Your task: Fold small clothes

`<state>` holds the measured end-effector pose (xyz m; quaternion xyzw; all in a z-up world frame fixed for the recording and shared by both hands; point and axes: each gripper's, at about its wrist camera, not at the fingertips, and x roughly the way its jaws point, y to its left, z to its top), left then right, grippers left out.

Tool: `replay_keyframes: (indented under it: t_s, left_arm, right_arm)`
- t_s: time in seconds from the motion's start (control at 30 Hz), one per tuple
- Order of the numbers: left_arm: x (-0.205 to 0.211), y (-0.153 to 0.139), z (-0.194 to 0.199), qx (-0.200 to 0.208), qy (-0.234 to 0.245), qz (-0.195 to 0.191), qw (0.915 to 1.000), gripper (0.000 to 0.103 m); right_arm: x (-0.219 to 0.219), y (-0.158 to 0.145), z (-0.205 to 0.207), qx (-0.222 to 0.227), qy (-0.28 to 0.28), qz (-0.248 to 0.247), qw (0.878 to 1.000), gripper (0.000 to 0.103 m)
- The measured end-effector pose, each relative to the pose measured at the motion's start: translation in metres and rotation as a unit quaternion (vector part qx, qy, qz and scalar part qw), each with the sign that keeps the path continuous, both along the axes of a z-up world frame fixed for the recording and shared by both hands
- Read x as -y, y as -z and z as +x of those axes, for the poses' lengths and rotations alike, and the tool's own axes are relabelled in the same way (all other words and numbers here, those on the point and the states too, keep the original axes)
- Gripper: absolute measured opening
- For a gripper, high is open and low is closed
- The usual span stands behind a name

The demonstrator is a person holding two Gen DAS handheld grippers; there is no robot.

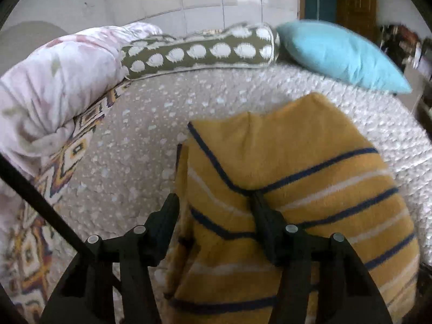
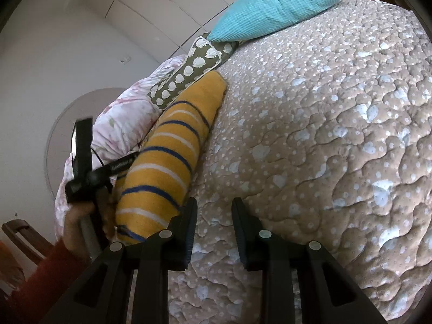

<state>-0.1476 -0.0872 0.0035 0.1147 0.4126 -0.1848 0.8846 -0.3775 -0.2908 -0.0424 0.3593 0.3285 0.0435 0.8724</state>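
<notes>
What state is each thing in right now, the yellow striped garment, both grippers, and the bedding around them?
Yellow striped garment: folded over on the quilt, top layer doubled back.
Left gripper: jaws open, straddling the garment's left edge.
Right gripper: jaws open, empty, over bare quilt.
Quilt: spread flat on the bed.
Blue pillow: lying at the quilt's far edge.
Spotted bolster: lying beside the pillow.
Floral duvet: bunched up.
</notes>
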Motion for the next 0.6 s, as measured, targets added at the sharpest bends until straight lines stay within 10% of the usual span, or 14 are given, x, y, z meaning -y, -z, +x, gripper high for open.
replay_keyframes:
  t_s: [0.37,0.5,0.6]
  left_arm:
    - [-0.036,-0.057,-0.019,0.011,-0.047,-0.061,0.997,0.045]
    - [-0.016,-0.029,-0.029,0.002,-0.027,0.019,0.9995,0.047]
    - [-0.035,-0.008,-0.023,-0.021,-0.053,-0.007,0.9984,0.049]
  right_arm:
    - [0.001,0.001,-0.001,0.002,0.001,0.005,1.0,0.029]
    - [0.001,0.001,-0.002,0.001,0.001,0.005,1.0,0.029]
    - [0.0,0.001,-0.001,0.0,0.003,0.005,1.0,0.029]
